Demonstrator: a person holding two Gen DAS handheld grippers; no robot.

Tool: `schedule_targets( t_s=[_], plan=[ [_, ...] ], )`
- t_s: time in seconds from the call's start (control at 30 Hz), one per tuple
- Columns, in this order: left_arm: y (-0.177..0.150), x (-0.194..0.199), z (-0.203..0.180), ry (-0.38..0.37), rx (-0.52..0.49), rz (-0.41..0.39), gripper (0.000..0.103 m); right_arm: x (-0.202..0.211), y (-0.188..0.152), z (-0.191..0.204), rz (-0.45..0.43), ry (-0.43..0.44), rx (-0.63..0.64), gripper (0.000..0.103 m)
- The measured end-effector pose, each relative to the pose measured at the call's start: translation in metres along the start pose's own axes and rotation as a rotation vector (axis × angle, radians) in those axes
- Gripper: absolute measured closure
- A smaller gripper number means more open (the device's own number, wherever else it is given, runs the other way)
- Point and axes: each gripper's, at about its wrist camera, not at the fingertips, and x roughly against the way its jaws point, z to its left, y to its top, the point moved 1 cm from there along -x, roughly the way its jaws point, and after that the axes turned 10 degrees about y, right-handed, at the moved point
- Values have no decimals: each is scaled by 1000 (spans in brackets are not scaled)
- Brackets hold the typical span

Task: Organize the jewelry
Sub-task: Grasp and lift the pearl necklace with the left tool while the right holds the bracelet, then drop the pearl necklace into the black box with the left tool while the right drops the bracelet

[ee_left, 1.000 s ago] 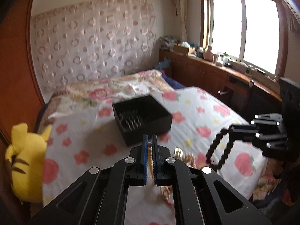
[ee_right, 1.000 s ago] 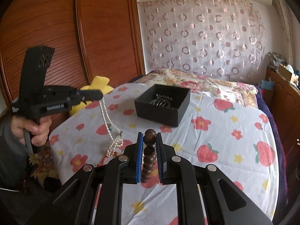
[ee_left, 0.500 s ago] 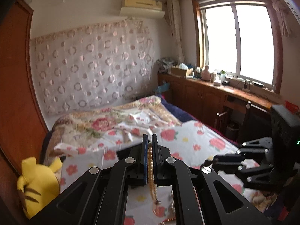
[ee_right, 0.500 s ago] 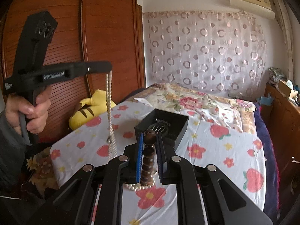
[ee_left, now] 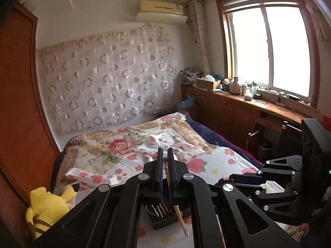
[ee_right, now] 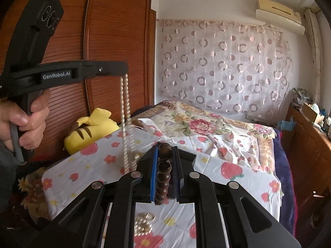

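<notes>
My left gripper (ee_left: pixel 164 155) is shut on a pearl necklace (ee_left: pixel 182 219). From the right wrist view the left gripper (ee_right: pixel 124 70) is high at the left in a person's hand. The pearl necklace (ee_right: pixel 125 113) hangs from it in a double strand down to the bed, where its end lies heaped (ee_right: pixel 142 225). My right gripper (ee_right: pixel 164 150) is shut on a dark wooden bead bracelet (ee_right: pixel 163 169) that hangs between its fingers. A black box (ee_left: pixel 163 219) with metal prongs inside sits on the bed under the left gripper, mostly hidden by its body. The right gripper (ee_left: pixel 227 180) is lower right.
The bed carries a white strawberry-print sheet (ee_right: pixel 238 177) and a flowered quilt (ee_left: pixel 115 144). A yellow plush toy (ee_left: pixel 47 206) lies at the bed's left edge beside a wooden wardrobe (ee_right: pixel 115 41). A cluttered wooden counter (ee_left: pixel 248 103) runs under the window on the right.
Both grippers have risen and tilted up, lifting the pearl necklace and the bead bracelet off the bed. The black box has dropped low in the left view and out of the right view.
</notes>
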Motion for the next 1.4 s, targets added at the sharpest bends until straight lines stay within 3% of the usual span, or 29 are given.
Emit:
schedule_targets(
  t_s=[0.5,1.07,1.4],
  plan=[
    [1,-67,16,34,31,87,100,-71,19,-24,80,-18,-22,88],
    [-102,-122,33,31,97,274,99,-128,-20,-41,179,-30,-105,88],
    [-124,-125,25,27,84,299,99,-139,-31,-40,187,-16,-137,85]
  ],
)
